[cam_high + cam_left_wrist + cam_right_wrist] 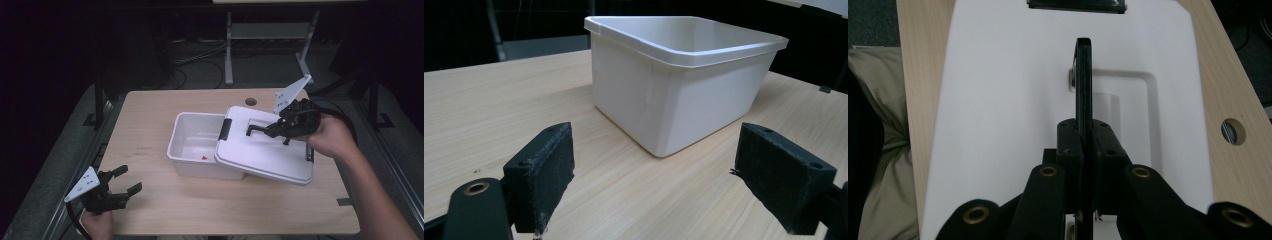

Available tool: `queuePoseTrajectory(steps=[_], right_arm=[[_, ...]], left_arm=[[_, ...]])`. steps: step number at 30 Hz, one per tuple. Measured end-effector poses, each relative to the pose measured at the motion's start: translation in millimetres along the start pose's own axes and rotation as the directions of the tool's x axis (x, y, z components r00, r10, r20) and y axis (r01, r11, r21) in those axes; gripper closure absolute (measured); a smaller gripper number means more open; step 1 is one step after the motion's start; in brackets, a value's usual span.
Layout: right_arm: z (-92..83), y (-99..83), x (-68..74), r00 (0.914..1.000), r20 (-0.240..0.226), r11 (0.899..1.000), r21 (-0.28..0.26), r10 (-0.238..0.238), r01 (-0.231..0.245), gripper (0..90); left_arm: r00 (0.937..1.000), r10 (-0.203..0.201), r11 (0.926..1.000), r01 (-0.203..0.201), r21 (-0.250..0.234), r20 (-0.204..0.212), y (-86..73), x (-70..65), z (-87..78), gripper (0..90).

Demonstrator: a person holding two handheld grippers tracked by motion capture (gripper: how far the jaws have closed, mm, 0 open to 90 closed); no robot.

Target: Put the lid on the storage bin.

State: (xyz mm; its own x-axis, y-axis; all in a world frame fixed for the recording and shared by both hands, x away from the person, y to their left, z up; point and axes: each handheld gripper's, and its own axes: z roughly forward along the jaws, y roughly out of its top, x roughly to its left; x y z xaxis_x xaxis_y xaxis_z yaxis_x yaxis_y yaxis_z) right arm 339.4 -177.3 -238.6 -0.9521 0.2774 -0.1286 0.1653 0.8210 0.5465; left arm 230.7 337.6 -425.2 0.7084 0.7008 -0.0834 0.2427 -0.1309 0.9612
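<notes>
We work at a light wooden table (150,210) with rounded corners and a round cable hole (251,101) near its far edge; beyond it the room is dark, with cables on the floor and the pale metal legs of another table (229,50) at the back. A white plastic bin (192,150) stands open near the middle of the table, a small red mark on its floor. The white lid (265,150) lies tilted across the bin's right rim, its right part out over the tabletop, a black latch (226,128) showing at its left end. Our right gripper (272,129) has its jaws pinched tight on the lid's black handle (1083,80), which stands upright between the pads in the right gripper view. Our left gripper (125,181) rests low at the near left corner of the table, well apart from the bin, with its jaws spread wide and nothing between them; in the left gripper view they frame the bin's near corner across bare wood. A grey strip of tape (344,201) sits at the table's near right edge.
</notes>
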Motion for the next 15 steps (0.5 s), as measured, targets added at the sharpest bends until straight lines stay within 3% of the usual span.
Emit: queuePoseTrajectory(steps=[15], right_arm=[[20.4,23.3,-4.5,0.9993,-0.021,1.000,-0.003,-0.029,0.029,84.3]], left_arm=[[1.0000,-0.002,1.0000,0.002,-0.002,0.003,-0.2,1.0,-0.5,15.7]])
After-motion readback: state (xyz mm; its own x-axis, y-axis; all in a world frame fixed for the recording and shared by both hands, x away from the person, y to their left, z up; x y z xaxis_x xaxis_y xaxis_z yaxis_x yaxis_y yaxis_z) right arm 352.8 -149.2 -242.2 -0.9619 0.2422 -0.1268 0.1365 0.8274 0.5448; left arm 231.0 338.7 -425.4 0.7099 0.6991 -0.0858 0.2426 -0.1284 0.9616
